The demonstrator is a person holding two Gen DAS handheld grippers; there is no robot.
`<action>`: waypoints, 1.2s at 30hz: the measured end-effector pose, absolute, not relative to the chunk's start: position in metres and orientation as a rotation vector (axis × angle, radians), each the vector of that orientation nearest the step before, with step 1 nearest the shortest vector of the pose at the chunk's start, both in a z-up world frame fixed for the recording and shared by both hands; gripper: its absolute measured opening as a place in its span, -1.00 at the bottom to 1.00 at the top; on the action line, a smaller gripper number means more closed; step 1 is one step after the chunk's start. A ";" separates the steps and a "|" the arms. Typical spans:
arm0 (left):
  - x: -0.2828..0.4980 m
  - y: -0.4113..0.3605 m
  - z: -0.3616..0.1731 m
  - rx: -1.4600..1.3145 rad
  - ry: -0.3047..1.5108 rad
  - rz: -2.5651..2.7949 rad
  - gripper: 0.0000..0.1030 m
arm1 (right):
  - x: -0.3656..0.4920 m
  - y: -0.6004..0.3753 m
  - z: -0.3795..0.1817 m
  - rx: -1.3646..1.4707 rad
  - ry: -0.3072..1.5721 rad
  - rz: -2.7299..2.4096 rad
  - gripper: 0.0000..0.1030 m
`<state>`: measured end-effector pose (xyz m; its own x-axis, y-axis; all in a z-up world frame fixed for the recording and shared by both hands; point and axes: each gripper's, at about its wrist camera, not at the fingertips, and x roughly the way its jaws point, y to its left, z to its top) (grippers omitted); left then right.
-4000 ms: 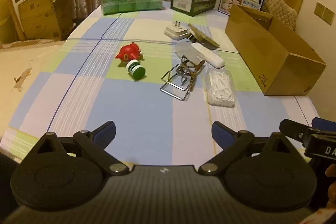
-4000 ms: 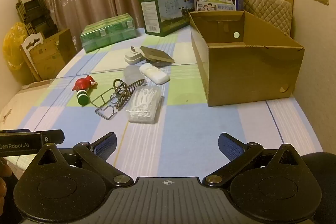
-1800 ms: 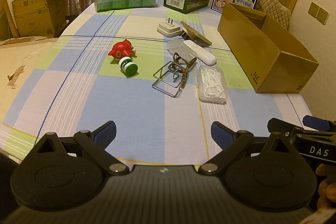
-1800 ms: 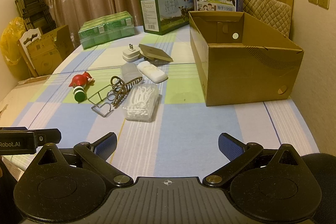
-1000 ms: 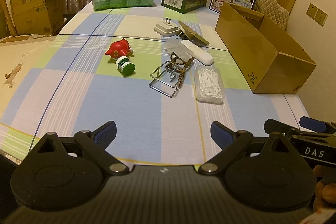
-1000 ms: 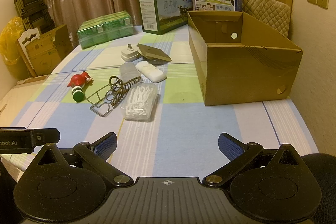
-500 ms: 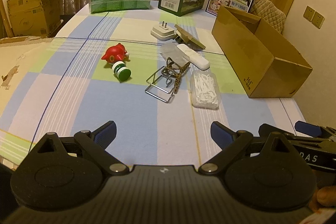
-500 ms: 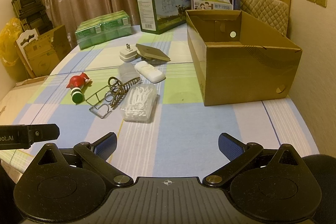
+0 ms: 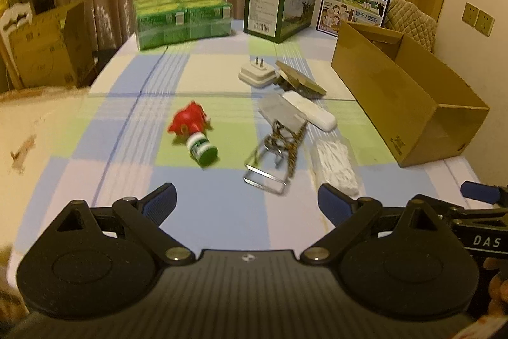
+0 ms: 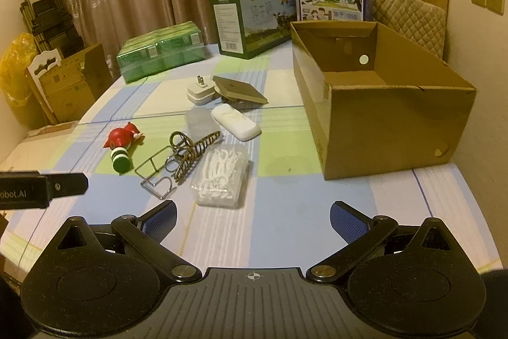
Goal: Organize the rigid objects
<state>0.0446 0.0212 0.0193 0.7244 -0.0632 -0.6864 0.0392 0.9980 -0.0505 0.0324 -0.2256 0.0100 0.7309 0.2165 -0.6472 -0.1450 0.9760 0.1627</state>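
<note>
Both grippers hover over the near edge of the table (image 10: 285,231), left gripper (image 9: 246,204) and right gripper (image 10: 252,220) each with jaws spread wide and nothing between them; the loose items lie well ahead: red toy bottle (image 9: 193,132), wire rack (image 9: 270,161) with hair claw (image 10: 193,153) on it, clear box of floss picks (image 10: 222,177), white case (image 10: 236,121), plug adapter (image 10: 200,91). Checked blue-green-white cloth, curtains behind, warm dim light. Open cardboard box (image 10: 381,104) stands right of the cluster, apart from it; milk cartons and a green pack stand at the far edge.
</note>
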 end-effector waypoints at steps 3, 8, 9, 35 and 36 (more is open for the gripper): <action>0.058 0.027 0.020 0.003 0.747 -0.071 0.82 | 0.043 -0.221 0.007 0.100 0.727 0.197 0.95; 0.079 0.040 0.017 0.060 0.734 -0.126 0.82 | 0.064 -0.211 -0.002 0.092 0.742 0.200 0.95; 0.084 0.043 0.016 0.071 0.733 -0.135 0.82 | 0.067 -0.209 -0.003 0.089 0.744 0.202 0.95; 0.179 0.090 -0.056 0.255 0.797 -0.350 0.08 | 0.137 -0.167 -0.056 0.041 0.813 0.246 0.53; 0.182 0.090 -0.058 0.263 0.806 -0.361 -0.01 | 0.137 -0.167 -0.057 0.043 0.816 0.246 0.53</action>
